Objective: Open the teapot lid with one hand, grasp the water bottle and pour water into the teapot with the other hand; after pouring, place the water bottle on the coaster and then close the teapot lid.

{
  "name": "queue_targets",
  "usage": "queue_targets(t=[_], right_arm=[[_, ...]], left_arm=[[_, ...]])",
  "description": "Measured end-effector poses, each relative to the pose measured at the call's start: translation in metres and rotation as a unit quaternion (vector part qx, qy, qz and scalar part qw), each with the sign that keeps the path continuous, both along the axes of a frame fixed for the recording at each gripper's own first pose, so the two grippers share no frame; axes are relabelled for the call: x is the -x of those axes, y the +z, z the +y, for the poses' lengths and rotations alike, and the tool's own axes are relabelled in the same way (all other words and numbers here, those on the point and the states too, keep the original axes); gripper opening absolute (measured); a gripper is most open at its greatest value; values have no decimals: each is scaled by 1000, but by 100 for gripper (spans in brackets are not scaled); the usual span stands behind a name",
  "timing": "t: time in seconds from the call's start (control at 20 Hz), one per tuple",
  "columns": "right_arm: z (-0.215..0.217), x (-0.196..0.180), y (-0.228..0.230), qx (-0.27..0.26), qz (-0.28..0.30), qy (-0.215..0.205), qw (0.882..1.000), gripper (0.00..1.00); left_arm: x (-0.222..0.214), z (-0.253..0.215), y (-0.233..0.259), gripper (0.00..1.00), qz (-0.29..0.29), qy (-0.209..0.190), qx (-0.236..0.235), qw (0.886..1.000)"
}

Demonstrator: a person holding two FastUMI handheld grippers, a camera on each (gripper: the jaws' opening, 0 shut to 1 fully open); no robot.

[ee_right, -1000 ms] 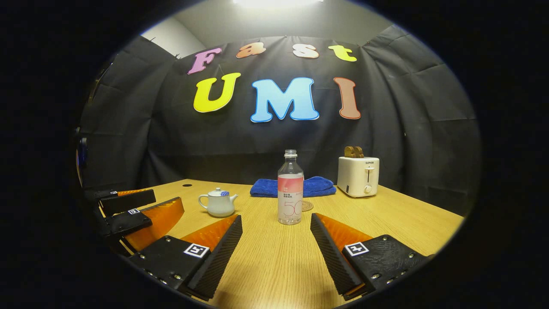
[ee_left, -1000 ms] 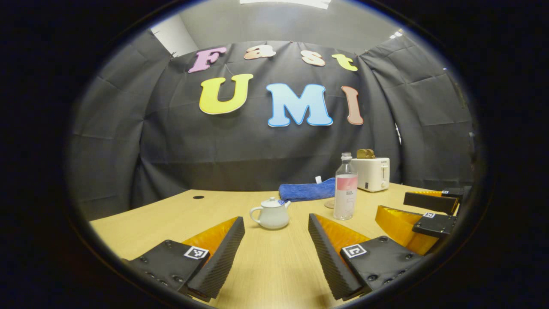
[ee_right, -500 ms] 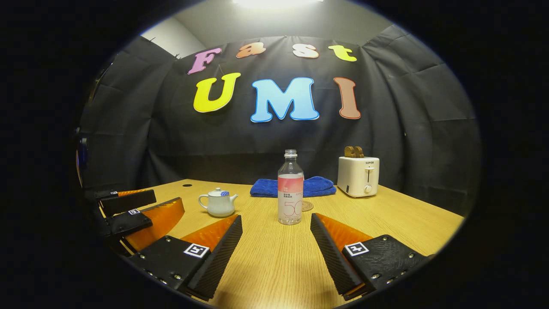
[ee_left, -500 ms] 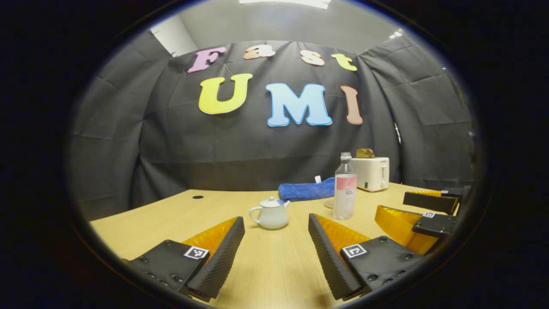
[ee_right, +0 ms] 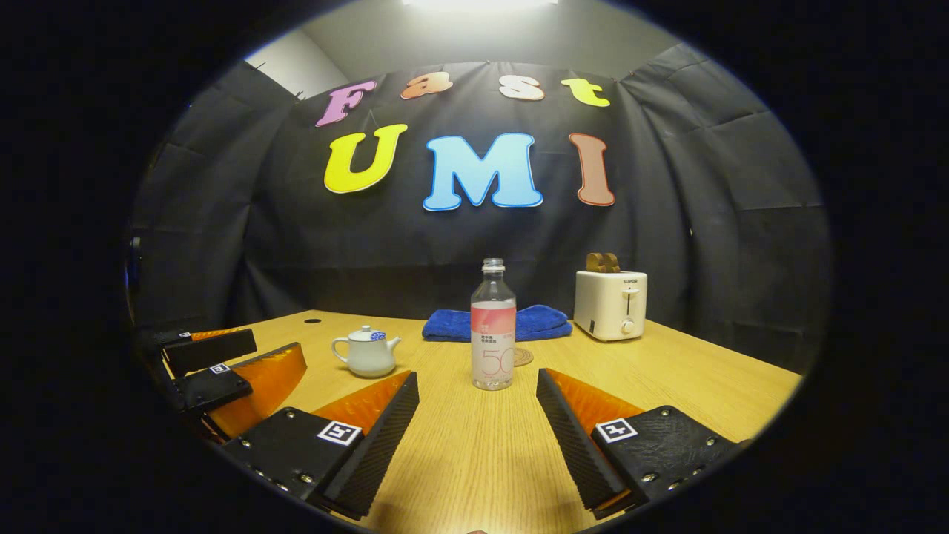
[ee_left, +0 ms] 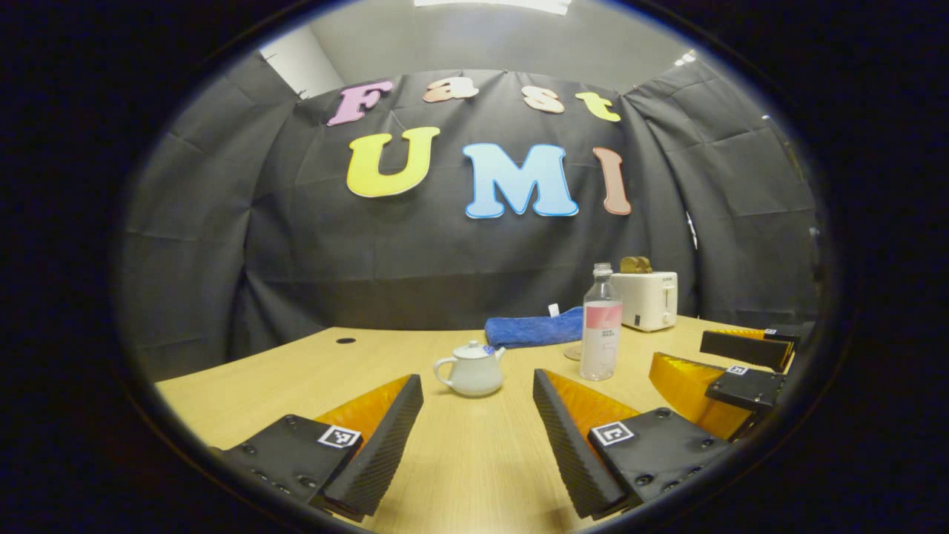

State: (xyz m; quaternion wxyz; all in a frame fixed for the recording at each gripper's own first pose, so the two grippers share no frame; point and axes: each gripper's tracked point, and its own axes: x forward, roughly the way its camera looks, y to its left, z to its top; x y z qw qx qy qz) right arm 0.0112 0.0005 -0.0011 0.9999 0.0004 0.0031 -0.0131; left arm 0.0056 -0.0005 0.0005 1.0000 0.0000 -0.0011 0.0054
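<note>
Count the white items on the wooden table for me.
2: a small white ceramic teapot on the left, lid on, and a white boxy toaster at the back right, beside the folded blue towel. None seem hidden.

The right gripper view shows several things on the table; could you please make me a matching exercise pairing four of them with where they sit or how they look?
Things:
1. teapot
2. water bottle
3. towel
4. toaster

Descriptions:
A. blue, folded, lying at the back of the table by the wall
B. white, lid on, standing to the left of the bottle
C. cream box at the right rear with something brown sticking out of its top
D. clear, upright, with a pink label, straight ahead between the open fingers

Pairs: 1-B, 2-D, 3-A, 4-C
</note>
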Motion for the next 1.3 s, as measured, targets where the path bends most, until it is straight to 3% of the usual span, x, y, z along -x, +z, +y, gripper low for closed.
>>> queue_targets(t=[0.35,0.7,0.9,1.3], right_arm=[[2,-26,0,0,2,4,1000,99],[-9,-78,-7,-15,35,-20,999,99],[-9,-100,-11,-27,54,-22,998,99],[-20,-136,-8,4,73,-45,996,98]], left_arm=[[-34,-15,-5,99,17,-48,-2,999],[-82,-4,-9,99,22,-58,-21,998],[-112,0,-14,99,40,-68,-5,997],[-175,13,-6,98,50,-84,22,995]])
